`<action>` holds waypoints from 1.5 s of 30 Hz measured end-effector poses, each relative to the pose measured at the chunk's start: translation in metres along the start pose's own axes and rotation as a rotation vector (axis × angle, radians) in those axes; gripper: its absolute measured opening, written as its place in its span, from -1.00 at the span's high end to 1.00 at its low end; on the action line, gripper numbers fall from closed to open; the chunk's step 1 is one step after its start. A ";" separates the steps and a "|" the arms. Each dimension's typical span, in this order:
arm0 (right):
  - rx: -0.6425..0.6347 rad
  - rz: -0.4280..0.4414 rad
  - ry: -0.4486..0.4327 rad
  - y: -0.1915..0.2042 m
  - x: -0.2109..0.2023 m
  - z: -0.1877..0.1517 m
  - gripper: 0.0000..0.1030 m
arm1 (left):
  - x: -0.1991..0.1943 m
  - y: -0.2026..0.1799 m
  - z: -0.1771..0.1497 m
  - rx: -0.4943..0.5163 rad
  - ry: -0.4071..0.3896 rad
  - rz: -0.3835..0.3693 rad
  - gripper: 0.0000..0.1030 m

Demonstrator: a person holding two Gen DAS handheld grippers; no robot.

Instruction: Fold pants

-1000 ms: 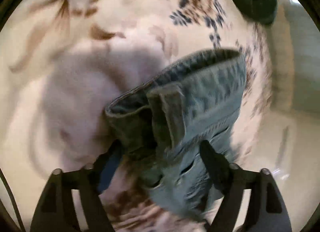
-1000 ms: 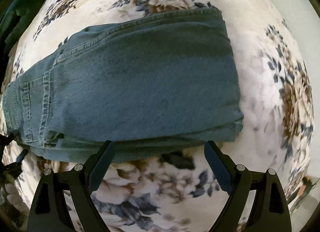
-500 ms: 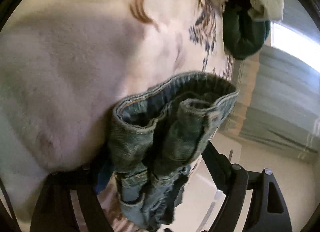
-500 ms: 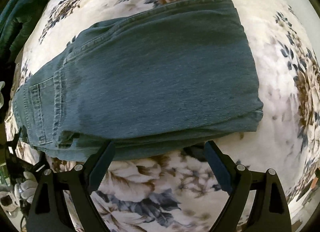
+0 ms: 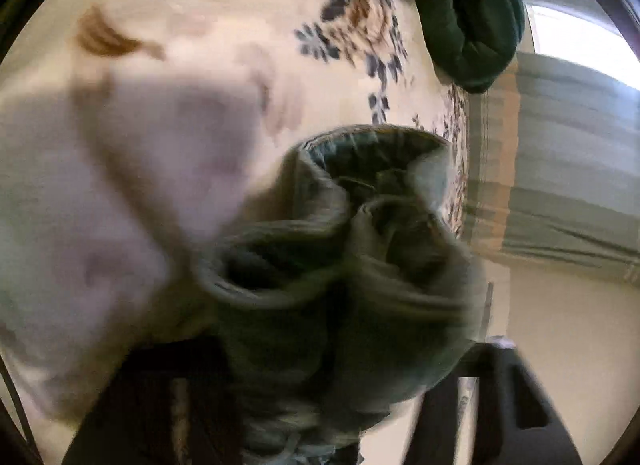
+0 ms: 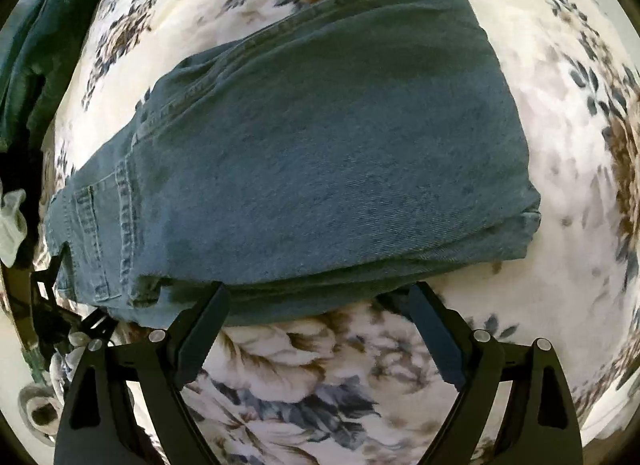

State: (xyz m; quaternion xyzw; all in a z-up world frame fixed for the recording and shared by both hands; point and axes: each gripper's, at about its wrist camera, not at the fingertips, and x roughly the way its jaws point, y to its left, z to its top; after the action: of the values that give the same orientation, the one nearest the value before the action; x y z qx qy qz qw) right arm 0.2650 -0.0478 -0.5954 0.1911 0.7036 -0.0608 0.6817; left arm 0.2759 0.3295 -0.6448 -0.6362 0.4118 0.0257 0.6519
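bunching blurred jeans [image 5: 340,265], left tongs [image 5: 332,377] just closed, tips hidden; right tongs [image 6: 320,329] wide.

no readable text, labels or numbers

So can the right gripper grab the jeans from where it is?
Probably yes. The right gripper is open, its fingertips right at the near edge of the jeans, with only blanket beneath and nothing between.
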 end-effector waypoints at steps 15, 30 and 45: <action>0.188 0.040 -0.108 -0.094 -0.032 0.021 -0.81 | 0.010 -0.218 -0.181 0.853 0.016 0.113 0.52; 0.465 -0.049 -0.214 -0.325 -0.086 0.040 -0.81 | 0.239 -0.166 -0.489 1.475 0.224 0.610 0.51; 0.331 0.233 -0.329 -0.338 -0.157 0.043 -0.81 | 0.168 -0.266 -0.502 1.328 0.281 0.561 -0.76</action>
State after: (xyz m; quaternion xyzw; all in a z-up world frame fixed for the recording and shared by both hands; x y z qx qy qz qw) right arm 0.1864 -0.4030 -0.5033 0.3673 0.5370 -0.1261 0.7489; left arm 0.2820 -0.2306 -0.4507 0.0246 0.5676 -0.1451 0.8100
